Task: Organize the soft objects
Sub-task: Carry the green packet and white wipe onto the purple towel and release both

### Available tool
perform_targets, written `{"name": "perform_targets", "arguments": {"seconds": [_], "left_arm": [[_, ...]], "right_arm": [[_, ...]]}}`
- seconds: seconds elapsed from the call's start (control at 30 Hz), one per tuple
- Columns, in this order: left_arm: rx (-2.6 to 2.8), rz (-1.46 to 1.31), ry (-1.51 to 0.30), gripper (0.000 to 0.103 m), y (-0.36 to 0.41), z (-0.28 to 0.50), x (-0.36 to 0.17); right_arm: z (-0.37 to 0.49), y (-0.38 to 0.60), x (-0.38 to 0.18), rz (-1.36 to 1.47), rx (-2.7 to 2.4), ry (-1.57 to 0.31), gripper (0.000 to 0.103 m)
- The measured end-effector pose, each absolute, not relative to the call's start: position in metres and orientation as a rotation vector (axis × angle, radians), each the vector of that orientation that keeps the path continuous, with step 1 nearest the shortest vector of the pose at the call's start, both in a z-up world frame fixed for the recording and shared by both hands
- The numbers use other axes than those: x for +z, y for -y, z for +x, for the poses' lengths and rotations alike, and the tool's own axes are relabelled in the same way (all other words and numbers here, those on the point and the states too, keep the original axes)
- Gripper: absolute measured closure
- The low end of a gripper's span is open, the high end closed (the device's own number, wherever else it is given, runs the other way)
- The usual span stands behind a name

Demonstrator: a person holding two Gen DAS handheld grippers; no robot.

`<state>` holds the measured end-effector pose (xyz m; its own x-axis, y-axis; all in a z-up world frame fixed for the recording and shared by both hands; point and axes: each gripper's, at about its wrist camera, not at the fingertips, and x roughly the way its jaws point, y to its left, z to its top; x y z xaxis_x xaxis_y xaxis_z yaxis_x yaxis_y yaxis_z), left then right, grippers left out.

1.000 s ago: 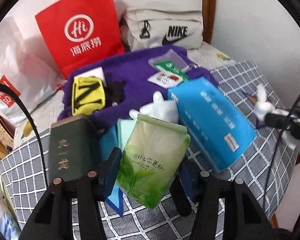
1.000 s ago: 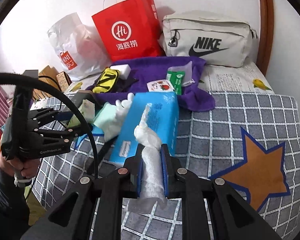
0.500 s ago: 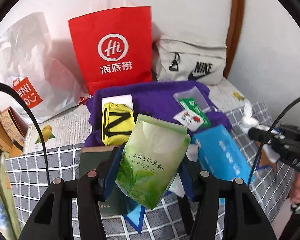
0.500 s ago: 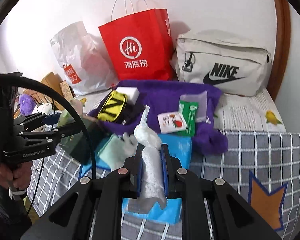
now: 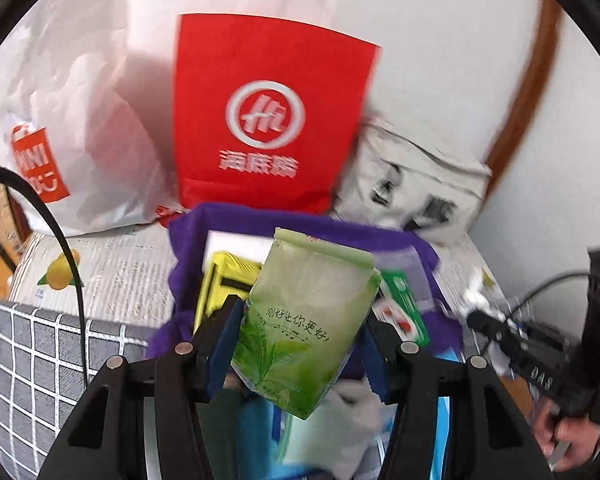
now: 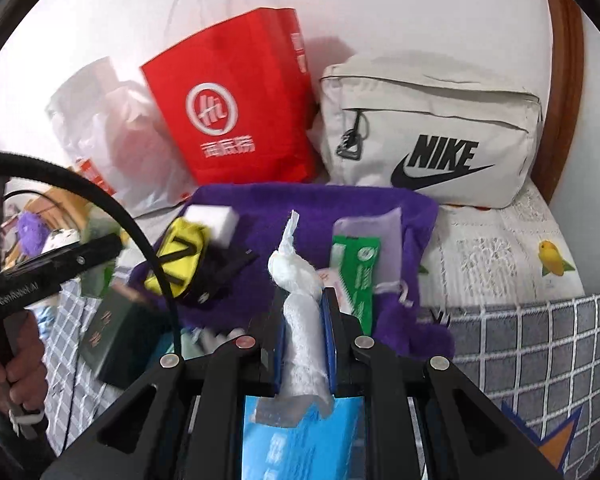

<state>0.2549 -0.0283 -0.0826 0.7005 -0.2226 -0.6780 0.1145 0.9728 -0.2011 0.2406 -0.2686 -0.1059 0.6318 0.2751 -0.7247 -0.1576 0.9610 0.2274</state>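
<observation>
My left gripper (image 5: 300, 344) is shut on a green tissue pack (image 5: 304, 320), held above the bed in front of the purple towel (image 5: 188, 248). My right gripper (image 6: 304, 340) is shut on a twisted white tissue wad (image 6: 300, 300), above a blue tissue pack (image 6: 300, 440). On the purple towel (image 6: 320, 204) lie a yellow pouch (image 6: 180, 256), a white block (image 6: 210, 220) and a green packet (image 6: 358, 268). A red paper bag (image 6: 236, 100) stands behind the towel. The left gripper (image 6: 60, 264) shows at the left of the right wrist view.
A beige Nike bag (image 6: 432, 132) leans at the back right, a white plastic bag (image 5: 72, 120) at the back left. A dark green book (image 6: 116, 336) lies on the grey checked blanket (image 6: 540, 340). A wooden headboard edge (image 6: 564, 60) runs along the right.
Both grippers have moved forward toward the purple towel and the red bag, each keeping its hold. The left one has rolled, so the scene tilts differently.
</observation>
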Motion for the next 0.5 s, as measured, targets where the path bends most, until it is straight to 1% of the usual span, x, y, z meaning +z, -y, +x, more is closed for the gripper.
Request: {"name": "perform_targets", "arguments": {"seconds": [0.2, 0.37, 0.5], "left_arm": [[-0.071, -0.193, -0.732, 0.050, 0.025, 0.277, -0.084], [-0.076, -0.287, -0.756, 0.050, 0.023, 0.295, -0.096], [-0.072, -0.283, -0.784, 0.050, 0.029, 0.304, -0.107]], "right_arm": [[0.274, 0.272, -0.115, 0.134, 0.161, -0.835, 0.087], [0.299, 0.273, -0.124, 0.129, 0.127, -0.839, 0.087], [0.318, 0.275, -0.136, 0.121, 0.128, -0.873, 0.087]]}}
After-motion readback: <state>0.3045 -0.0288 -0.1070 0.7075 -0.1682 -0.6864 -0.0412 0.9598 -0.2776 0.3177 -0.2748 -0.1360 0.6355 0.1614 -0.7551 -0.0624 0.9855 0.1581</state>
